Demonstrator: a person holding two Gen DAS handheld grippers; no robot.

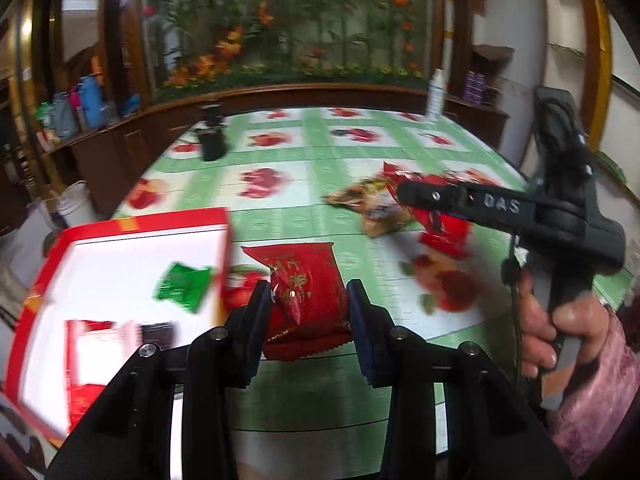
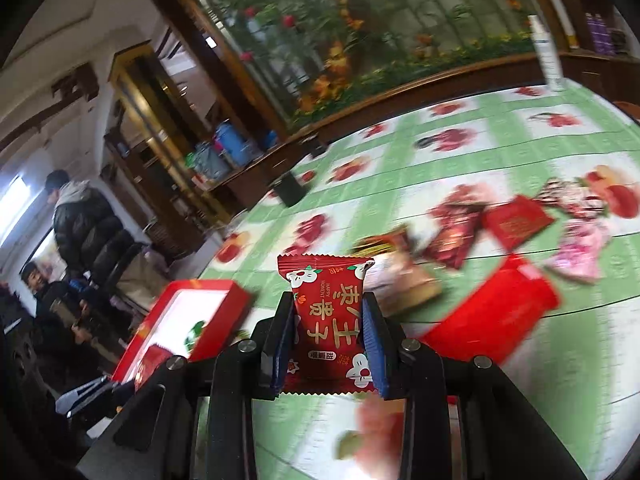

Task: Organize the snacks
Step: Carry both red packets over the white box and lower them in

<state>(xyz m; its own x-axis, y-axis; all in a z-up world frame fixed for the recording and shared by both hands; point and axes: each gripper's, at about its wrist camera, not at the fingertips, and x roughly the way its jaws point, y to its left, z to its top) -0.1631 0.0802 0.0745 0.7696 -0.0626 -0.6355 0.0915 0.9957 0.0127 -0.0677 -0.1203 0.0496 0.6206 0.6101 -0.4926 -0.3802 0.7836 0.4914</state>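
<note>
The left gripper [image 1: 307,312] is clamped on a crinkled red foil snack packet [image 1: 306,300] with gold characters too creased to read; its blue ribbed pads press the packet's two sides. The right gripper [image 2: 330,340] is clamped on a flat red sachet [image 2: 328,320] with zigzag-cut ends, white flower motifs, large gold characters and the small words "HAPPY MOMENT". In the left wrist view this gripper's black arm bears the raised letters "DAS", and a hand [image 1: 556,320] in a pink fuzzy sleeve grips its handle.

The table [image 1: 288,216] wears a glossy green-and-white checked cloth printed with red fruit. Near its left edge lies a shallow red cardboard box [image 1: 120,276] with a white inside, holding a green foil packet [image 1: 182,286] and other red wrappers that are blurred. Toward the right edge lies a loose pile of snacks [image 2: 516,220]: red, brown and pink wrappers, one a flat red square. A red lid-like shape [image 2: 496,312] sits just beside the pile. A white bottle [image 2: 546,52] stands upright at the far right corner.
</note>
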